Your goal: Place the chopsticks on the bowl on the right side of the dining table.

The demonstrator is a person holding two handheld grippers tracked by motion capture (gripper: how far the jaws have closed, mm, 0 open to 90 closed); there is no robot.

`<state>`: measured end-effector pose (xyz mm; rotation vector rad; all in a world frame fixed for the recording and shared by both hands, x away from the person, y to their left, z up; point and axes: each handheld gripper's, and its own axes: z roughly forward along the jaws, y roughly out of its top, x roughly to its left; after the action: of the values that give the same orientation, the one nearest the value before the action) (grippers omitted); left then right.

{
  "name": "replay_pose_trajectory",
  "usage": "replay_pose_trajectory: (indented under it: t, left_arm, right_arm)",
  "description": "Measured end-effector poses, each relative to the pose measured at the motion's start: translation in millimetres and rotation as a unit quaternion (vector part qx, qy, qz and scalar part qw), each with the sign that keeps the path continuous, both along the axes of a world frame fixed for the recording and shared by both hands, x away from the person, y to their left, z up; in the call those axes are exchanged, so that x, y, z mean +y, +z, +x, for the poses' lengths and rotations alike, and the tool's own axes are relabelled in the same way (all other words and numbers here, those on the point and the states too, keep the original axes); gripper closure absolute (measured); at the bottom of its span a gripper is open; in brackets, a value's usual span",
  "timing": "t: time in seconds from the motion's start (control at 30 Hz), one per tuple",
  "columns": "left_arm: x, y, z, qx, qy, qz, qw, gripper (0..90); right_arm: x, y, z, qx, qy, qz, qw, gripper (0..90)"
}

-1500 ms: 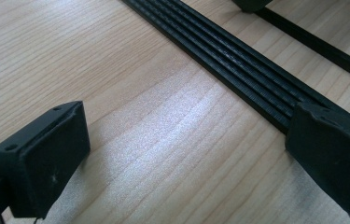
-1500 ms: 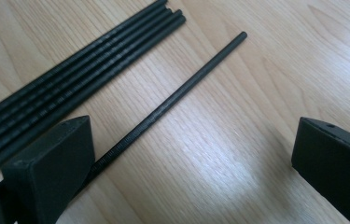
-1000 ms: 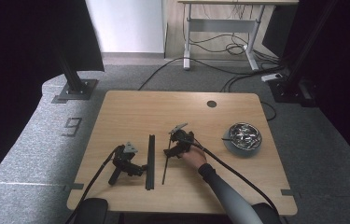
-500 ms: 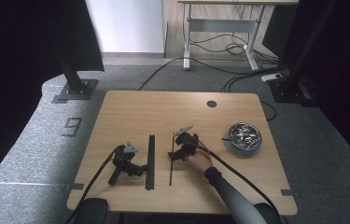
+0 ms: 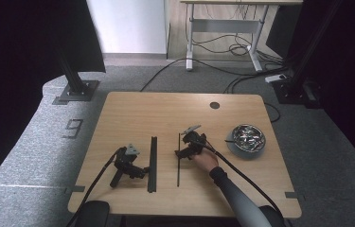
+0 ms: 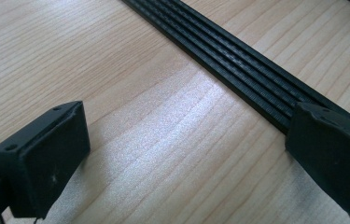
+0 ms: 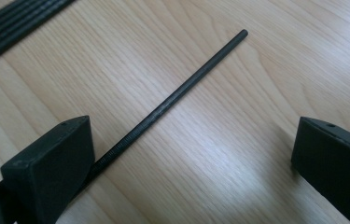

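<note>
Table: wooden top, seen from above, with your right forearm coming in from the bottom edge.
Right gripper: your right gripper sits in your right hand, low over the thin black rod. Its jaws are spread wide and grip nothing.
Rod: in the right gripper view the thin black rod lies flat on the wood, running from beside the left jaw up toward the upper right, its free end bare on the table. From above it lies lengthwise, roughly parallel to the ribbed strip.
Ribbed strip: a flat black ribbed strip lies between your two grippers, apart from the rod.
Left gripper: your left gripper rests on the table just left of the strip. Its jaws are wide apart and hold nothing. In the left gripper view the strip runs diagonally past the right jaw.
Bowl: a metal bowl of small metal parts sits to the right of your hand, near the table's right side.
</note>
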<state>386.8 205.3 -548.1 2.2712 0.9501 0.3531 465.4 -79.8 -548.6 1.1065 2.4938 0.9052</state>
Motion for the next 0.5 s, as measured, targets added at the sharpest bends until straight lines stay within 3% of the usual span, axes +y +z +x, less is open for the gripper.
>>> replay_pose_trajectory:
  t: [0.5]
  left_arm:
    - [0.0,0.0,0.0,0.0,0.0,0.0,1.0,0.0]
  right_arm:
    - [-29.0,-0.7,-10.2,0.0,-0.012,0.001,0.9999,0.0]
